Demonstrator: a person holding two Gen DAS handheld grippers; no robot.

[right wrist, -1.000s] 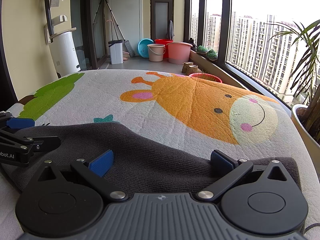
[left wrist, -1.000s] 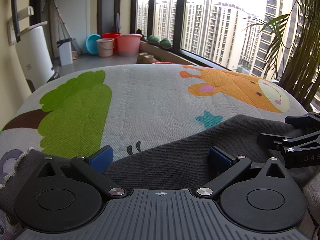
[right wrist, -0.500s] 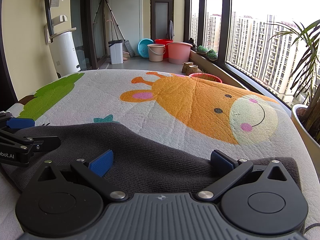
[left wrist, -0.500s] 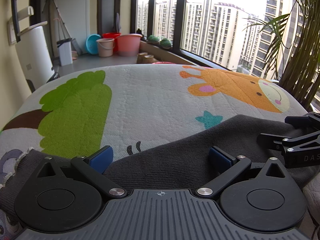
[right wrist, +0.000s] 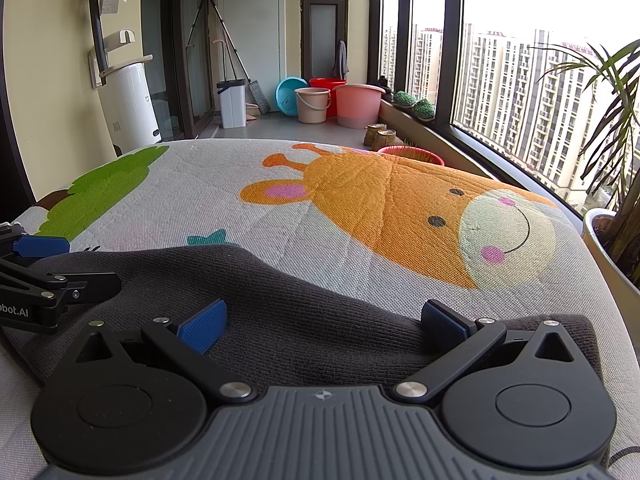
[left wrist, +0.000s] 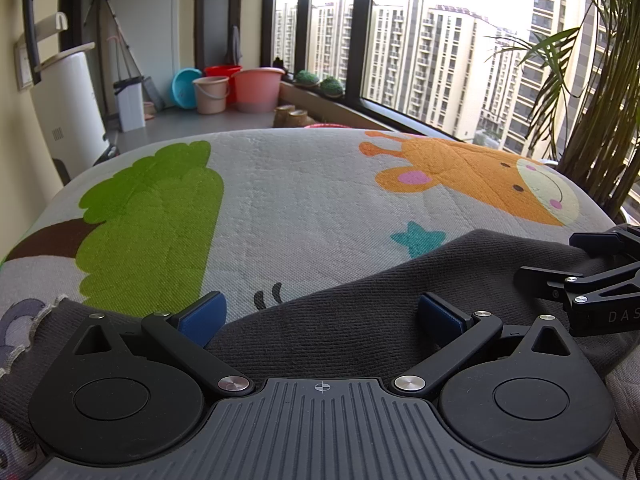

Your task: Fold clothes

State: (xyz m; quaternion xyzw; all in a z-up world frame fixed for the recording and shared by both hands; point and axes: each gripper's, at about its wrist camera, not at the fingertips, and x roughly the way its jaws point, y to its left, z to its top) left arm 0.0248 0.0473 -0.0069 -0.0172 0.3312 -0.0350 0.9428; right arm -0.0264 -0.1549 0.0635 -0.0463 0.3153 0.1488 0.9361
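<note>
Left wrist first: my left gripper [left wrist: 322,312] sits low over the near edge of the dark grey knit garment [left wrist: 360,308], its blue pads [left wrist: 200,316] spread wide with nothing between them. I judge it is placed there to take the hem for a fold, but it has not pinched yet. The garment lies crumpled across the near part of the cartoon play mat [left wrist: 304,200], below the green tree print [left wrist: 152,216] and the orange giraffe print [left wrist: 472,184]. My right gripper [left wrist: 592,280] shows at the right edge, low over the same cloth. Far back on the balcony floor stand a pink tub [left wrist: 258,88], a beige bucket [left wrist: 211,94], a red bucket [left wrist: 223,70] and a tilted blue basin [left wrist: 184,88]; I cannot see what is in any of them.

Right wrist: my right gripper [right wrist: 322,320] is likewise wide apart and empty, hovering over the garment [right wrist: 312,320], which bunches into a ridge running toward the left. The left gripper [right wrist: 48,280] is at the far left edge, beside the cloth's other end, so I read the two as set to lift both ends together. The same tubs [right wrist: 358,104] stand by the window, contents hidden. A potted palm [right wrist: 612,216] stands just beside the mat's right edge.
</note>
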